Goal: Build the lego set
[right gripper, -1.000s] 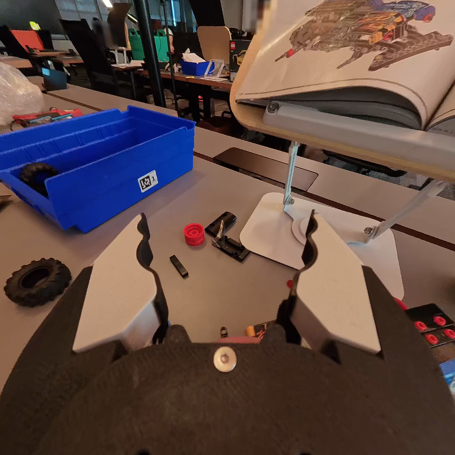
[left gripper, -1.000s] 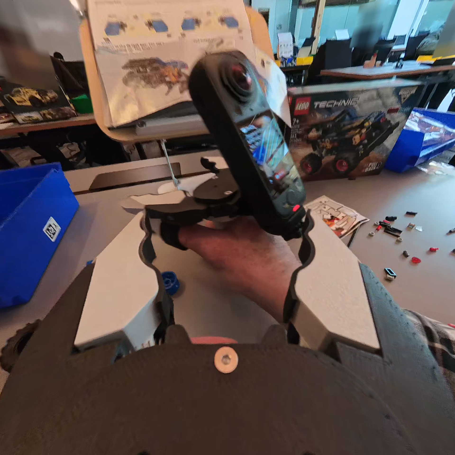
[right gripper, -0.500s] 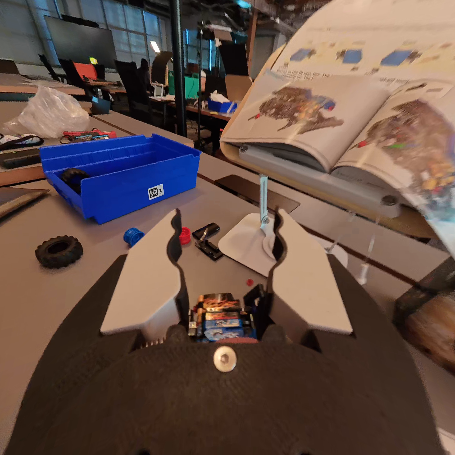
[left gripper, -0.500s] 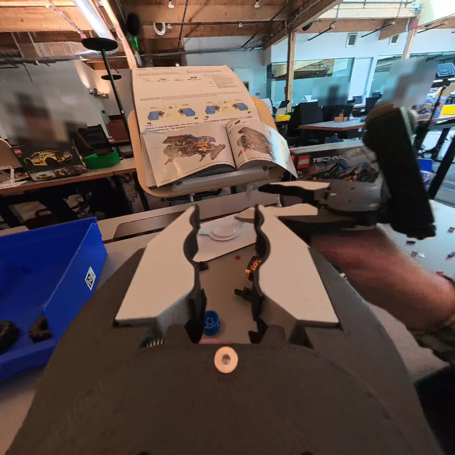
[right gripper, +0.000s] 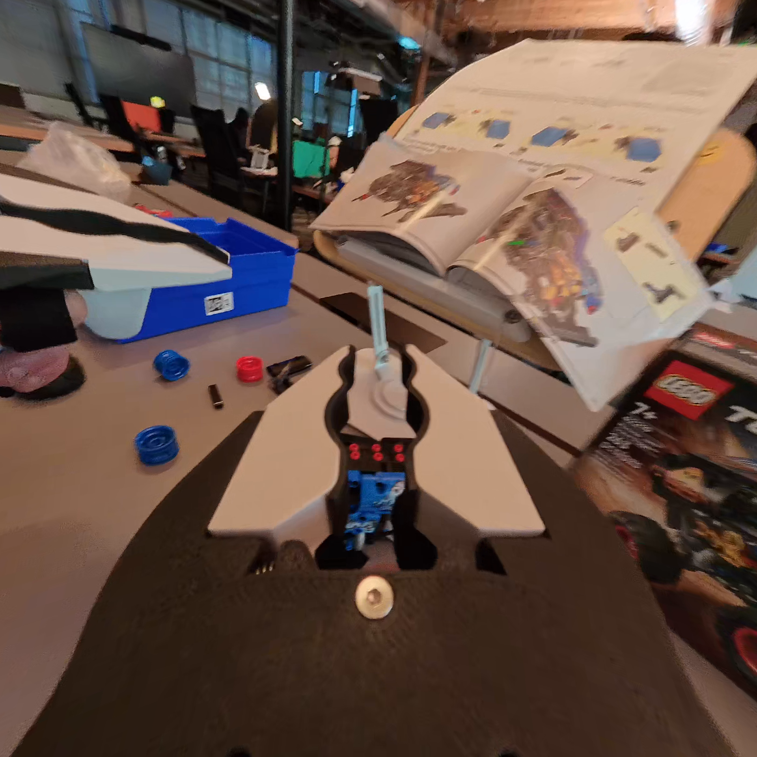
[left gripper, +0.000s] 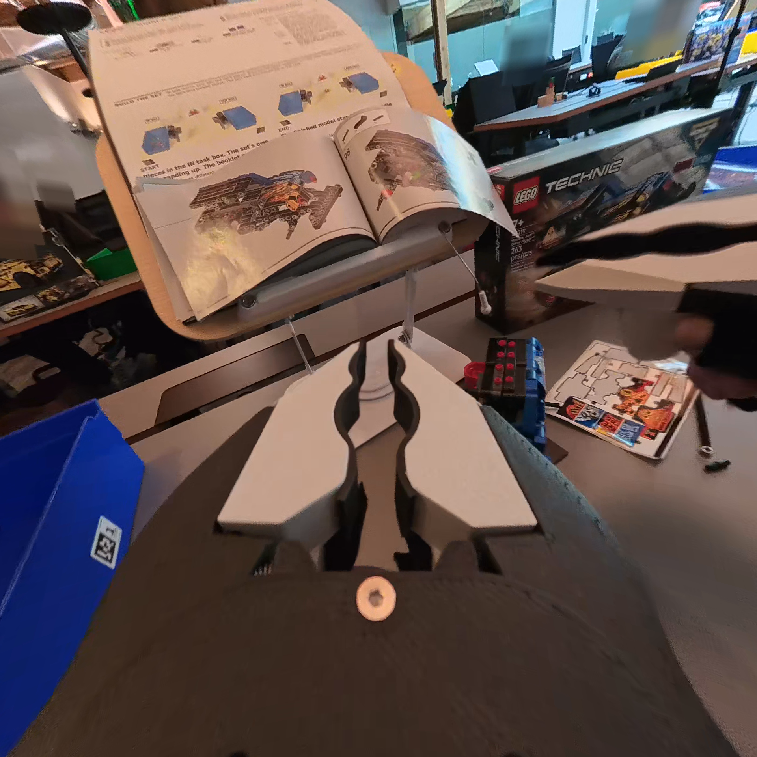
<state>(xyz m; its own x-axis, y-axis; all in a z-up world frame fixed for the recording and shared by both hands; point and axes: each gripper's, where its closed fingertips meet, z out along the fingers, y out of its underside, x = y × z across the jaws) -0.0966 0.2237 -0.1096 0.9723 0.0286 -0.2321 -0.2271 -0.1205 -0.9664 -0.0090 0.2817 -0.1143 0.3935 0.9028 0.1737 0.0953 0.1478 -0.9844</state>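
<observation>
The part-built Lego model, black and blue with red pins, lies on the grey table by the book stand's white base. My left gripper is shut and empty, just left of the model. It also shows in the right wrist view. My right gripper is open by a narrow gap and empty. It hovers over the model, which shows through the gap. In the left wrist view the right gripper is held level above the table at the right.
The open instruction book rests on a stand ahead. A blue bin is at the left and the Lego box at the right. A sticker sheet lies near the model. Two blue hubs, a red hub and small black parts lie loose. It is some 20 centimetres from my left tips to the red hub.
Both grippers have narrowed from wide open, the left to shut. The right gripper has moved over the model. The hand-held camera has left the left wrist view.
</observation>
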